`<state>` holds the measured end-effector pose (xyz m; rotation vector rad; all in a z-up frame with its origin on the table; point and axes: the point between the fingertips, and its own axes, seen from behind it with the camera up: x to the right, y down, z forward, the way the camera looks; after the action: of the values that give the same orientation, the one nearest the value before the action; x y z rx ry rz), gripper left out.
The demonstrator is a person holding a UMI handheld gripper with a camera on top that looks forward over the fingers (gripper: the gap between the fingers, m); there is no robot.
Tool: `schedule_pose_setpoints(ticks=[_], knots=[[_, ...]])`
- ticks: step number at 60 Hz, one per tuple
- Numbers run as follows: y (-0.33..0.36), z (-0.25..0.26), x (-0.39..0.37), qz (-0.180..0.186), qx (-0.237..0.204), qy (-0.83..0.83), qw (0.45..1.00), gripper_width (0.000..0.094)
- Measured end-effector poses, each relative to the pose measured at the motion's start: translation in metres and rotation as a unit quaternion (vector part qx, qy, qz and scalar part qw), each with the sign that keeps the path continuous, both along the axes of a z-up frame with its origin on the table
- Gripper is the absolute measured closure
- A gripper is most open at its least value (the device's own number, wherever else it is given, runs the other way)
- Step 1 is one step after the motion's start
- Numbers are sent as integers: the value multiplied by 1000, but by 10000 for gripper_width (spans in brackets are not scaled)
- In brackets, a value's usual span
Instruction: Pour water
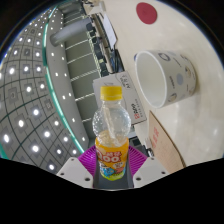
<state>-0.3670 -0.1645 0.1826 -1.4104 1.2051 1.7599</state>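
The gripper [110, 163] is holding a small plastic bottle [111, 135] right between its two fingers, and the pink pads [87, 158] are pressing in on both sides of the bottle's lower half, so the fingers are closed about as far as the bottle allows. The bottle is standing upright in that grip, clear in the upper part, with a yellow cap [112, 92] on top and a bright yellow and pink label [110, 160] wrapping the part between the pads. I cannot make out how much water is sitting inside it.

Just beyond the bottle and off to the right, a white paper cup [166, 76] is lying tilted in view, its open mouth turned toward the bottle and a small printed pattern showing on its side. The cap is not touching the cup's rim; the two are near each other but apart.

The cup is resting on a pale table [185, 135]. Farther back on that surface, a round pink spot [146, 13] is showing. Over to the left, a big dark curved surface dotted with rows of lights [30, 100] is filling the background.
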Motion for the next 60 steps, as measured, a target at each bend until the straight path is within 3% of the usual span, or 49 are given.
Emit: schedule_pose_setpoints(ticks=[9,19,29,43,60], knots=[[-4,25,20,7,62,-236,970,537],[-5,71,85,-31,140,-489,861,536],[6,78,168,-58,155,-650,742,537],[31,-9,268,-15,136,-787,602,539],[40,-110,307,57,117,-796,591,537]])
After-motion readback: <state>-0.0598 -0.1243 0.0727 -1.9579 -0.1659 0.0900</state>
